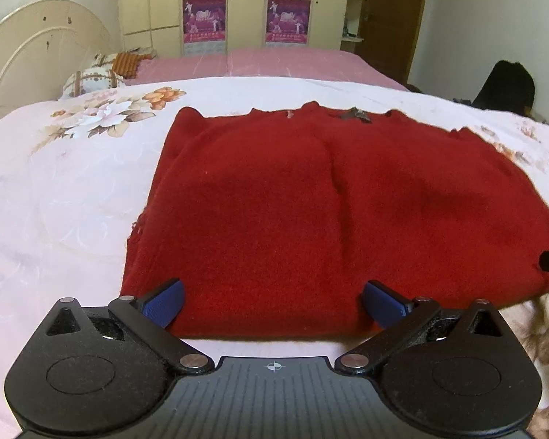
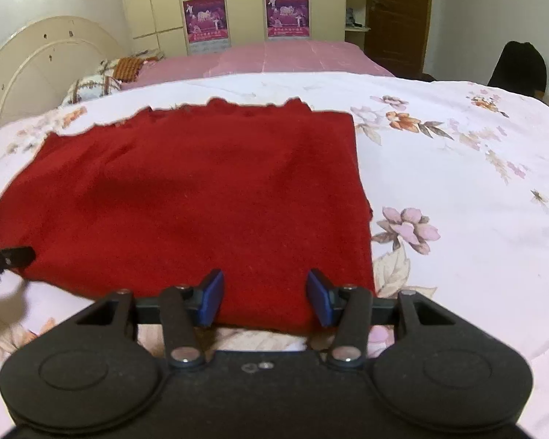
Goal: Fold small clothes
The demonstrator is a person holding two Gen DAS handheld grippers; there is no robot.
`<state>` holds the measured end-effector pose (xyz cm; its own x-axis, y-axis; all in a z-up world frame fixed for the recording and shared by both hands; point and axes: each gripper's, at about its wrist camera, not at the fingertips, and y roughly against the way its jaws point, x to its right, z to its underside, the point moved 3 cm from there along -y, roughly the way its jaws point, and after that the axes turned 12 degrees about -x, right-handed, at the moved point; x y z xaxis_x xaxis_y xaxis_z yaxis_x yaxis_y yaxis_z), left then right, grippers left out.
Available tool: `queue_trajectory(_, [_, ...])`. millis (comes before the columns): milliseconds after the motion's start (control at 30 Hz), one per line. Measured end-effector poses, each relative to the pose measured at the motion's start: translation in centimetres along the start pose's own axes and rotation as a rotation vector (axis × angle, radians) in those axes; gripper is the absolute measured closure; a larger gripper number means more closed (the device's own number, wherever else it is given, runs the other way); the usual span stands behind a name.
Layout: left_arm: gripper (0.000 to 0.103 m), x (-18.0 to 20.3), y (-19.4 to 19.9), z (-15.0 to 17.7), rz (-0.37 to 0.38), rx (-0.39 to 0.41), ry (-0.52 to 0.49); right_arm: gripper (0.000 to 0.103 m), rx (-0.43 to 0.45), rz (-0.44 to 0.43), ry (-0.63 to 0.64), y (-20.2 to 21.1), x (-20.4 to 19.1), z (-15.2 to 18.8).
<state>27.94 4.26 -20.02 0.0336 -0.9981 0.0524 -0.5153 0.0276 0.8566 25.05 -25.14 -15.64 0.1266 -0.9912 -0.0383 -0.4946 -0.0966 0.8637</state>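
Observation:
A red knitted garment [image 1: 329, 212] lies spread flat on a floral bedspread [image 1: 55, 201]; its far edge is uneven. My left gripper [image 1: 272, 301] is open wide over the garment's near edge, near its left corner, with nothing between the blue pads. In the right wrist view the same garment [image 2: 201, 201] fills the middle. My right gripper [image 2: 265, 298] is open, its pads straddling the near edge close to the garment's right corner. Each gripper's tip shows at the edge of the other's view.
The bedspread [image 2: 457, 183] extends right and left of the garment. Pillows [image 1: 91, 80] and a cream headboard [image 1: 36, 47] are at far left. A pink sheet [image 1: 256, 64], a wardrobe and a dark chair [image 1: 505, 87] lie beyond.

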Motion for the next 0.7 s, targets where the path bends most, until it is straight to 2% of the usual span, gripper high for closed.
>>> queue_trajectory(167, [0.0,0.1,0.8,-0.7,0.017,0.016,0.006,0.054,0.043,-0.035,-0.028,1.1,-0.1,-1.4])
queue_trajectory(333, [0.0,1.3,1.6,-2.5,0.04,0.064,-0.012,0.055,0.073,-0.033,-0.009,1.2,-0.5,-2.7])
queue_trajectory(533, [0.0,2.2,-0.2,-5.7,0.032,0.084,-0.011,0.056,0.094,-0.039,0.002,-0.1,-1.4,-5.0])
queue_trajectory(700, [0.0,1.4,-3.0,-7.7,-0.011,0.085,0.016,0.056,0.108,-0.026,0.01,-2.1,-1.9,-7.6])
